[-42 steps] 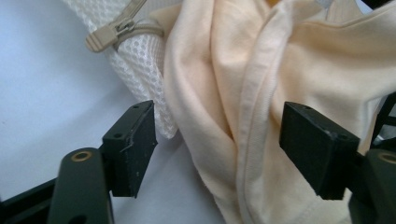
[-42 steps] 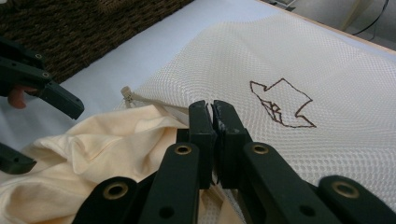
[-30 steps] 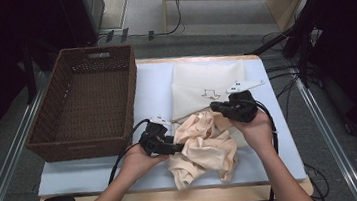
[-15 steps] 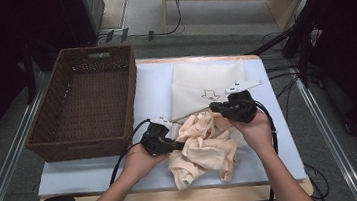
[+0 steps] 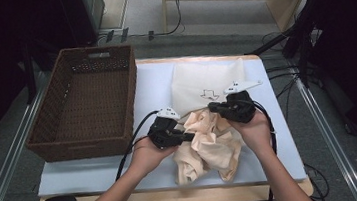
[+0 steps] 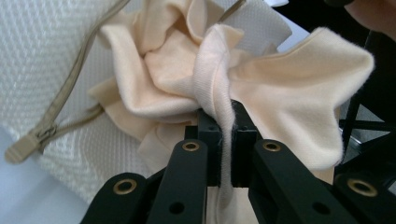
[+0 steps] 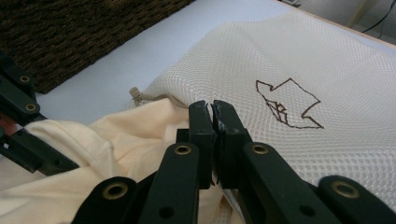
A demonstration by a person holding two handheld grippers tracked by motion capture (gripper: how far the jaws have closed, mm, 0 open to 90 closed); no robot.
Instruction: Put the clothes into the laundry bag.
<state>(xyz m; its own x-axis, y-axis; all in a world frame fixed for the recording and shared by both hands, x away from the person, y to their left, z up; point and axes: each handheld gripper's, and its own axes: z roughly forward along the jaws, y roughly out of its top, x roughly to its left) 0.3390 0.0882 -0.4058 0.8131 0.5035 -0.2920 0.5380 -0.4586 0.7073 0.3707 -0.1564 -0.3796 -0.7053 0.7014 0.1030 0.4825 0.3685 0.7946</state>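
A crumpled cream garment (image 5: 212, 143) lies at the near edge of a white mesh laundry bag (image 5: 204, 80) that bears a drawn arrow. My left gripper (image 5: 189, 136) comes in from the left and is shut on a fold of the garment (image 6: 280, 88); the cloth runs down between its pads (image 6: 226, 116). My right gripper (image 5: 212, 107) sits at the bag's near edge, just above the garment. Its jaws (image 7: 213, 109) are shut, with a thin sliver of the mesh bag (image 7: 280, 60) pinched between them. The bag's zipper pull (image 6: 21, 149) lies loose beside the garment.
A brown wicker basket (image 5: 86, 105) stands empty at the left of the pale blue mat (image 5: 154, 83). Black cables trail from both grippers toward the table's front edge. Dark stands and cables crowd the floor at the right.
My left gripper has shifted slightly up and right, drawing a fold of the garment with it. The right gripper has stayed in place at the bag's edge.
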